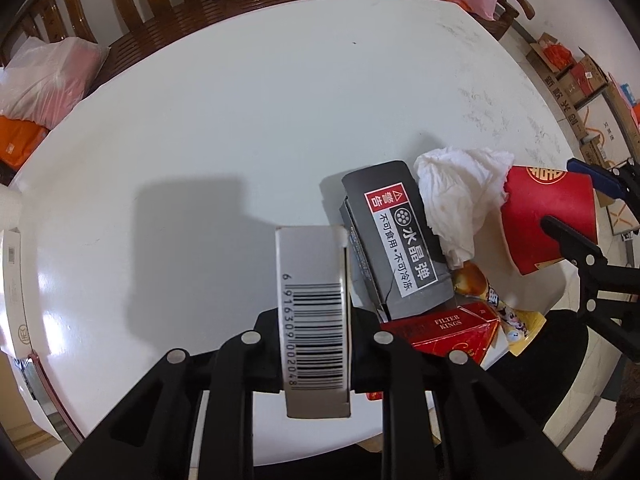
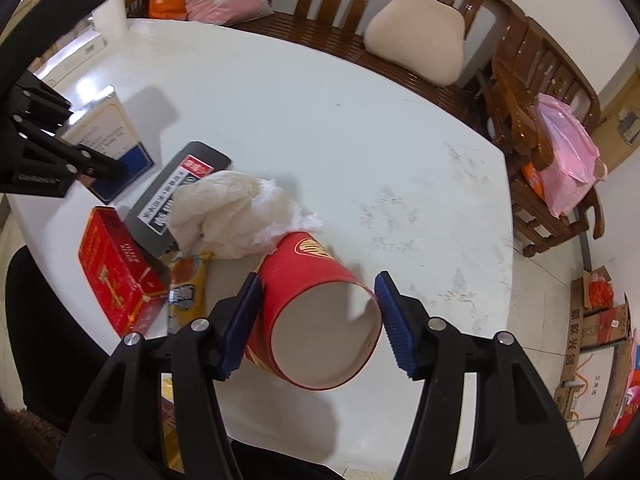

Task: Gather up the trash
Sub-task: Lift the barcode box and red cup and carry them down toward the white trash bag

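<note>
Between the left gripper (image 1: 314,336) fingers, pointing straight down over the white table (image 1: 240,100), sits a barcoded box (image 1: 314,312), clamped tight. Right of it lie the grey box (image 1: 394,240), tissue (image 1: 460,196) and red pack (image 1: 448,330). Right gripper (image 2: 318,316), angled downward, brackets the red paper cup (image 2: 316,304); contact unclear.
</note>
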`<state>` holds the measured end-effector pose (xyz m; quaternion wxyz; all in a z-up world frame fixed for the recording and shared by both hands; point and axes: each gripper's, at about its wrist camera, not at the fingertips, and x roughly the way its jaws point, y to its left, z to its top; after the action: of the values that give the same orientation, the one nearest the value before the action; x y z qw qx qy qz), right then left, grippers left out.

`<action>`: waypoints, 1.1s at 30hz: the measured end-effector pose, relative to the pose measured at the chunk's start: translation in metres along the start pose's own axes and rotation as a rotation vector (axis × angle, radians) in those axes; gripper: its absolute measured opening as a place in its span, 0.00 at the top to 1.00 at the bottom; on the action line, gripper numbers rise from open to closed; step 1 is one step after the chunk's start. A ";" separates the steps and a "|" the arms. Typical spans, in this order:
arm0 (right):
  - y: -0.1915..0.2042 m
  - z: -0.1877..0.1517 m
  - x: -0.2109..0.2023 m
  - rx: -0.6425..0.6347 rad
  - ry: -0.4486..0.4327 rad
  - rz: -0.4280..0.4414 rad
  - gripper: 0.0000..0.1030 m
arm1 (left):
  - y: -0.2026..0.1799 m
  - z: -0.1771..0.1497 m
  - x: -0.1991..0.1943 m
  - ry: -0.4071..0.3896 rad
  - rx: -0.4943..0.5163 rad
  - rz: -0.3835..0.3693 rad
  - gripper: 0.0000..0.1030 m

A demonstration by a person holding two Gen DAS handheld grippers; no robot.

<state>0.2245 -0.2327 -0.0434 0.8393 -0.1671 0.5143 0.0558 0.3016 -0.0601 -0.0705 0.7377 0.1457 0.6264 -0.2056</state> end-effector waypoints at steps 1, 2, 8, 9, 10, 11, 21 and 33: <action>-0.002 0.000 -0.001 0.008 -0.003 0.000 0.44 | 0.000 0.002 0.000 0.000 -0.003 0.000 0.80; -0.004 0.000 -0.003 0.015 -0.009 0.001 0.44 | 0.000 0.001 -0.001 -0.001 -0.003 0.000 0.80; -0.007 0.001 -0.028 0.026 -0.060 -0.039 0.44 | 0.000 -0.005 -0.014 -0.014 0.010 0.008 0.80; -0.006 0.001 -0.033 0.024 -0.068 -0.048 0.44 | -0.001 -0.007 -0.018 -0.021 0.007 0.007 0.80; -0.006 0.001 -0.036 0.024 -0.074 -0.053 0.44 | -0.001 -0.008 -0.021 -0.027 0.004 0.005 0.80; -0.005 0.001 -0.040 0.024 -0.079 -0.058 0.44 | -0.002 -0.009 -0.024 -0.033 0.000 0.005 0.80; 0.012 -0.011 -0.093 0.003 -0.156 -0.091 0.44 | -0.013 -0.037 -0.065 -0.087 0.012 0.013 0.80; 0.063 -0.051 -0.138 -0.052 -0.196 -0.085 0.44 | -0.039 -0.099 -0.083 -0.121 0.044 0.006 0.80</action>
<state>0.1008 -0.1803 0.0429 0.8826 -0.2043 0.4205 0.0499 0.1865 -0.0380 -0.0044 0.7714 0.1511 0.5756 -0.2254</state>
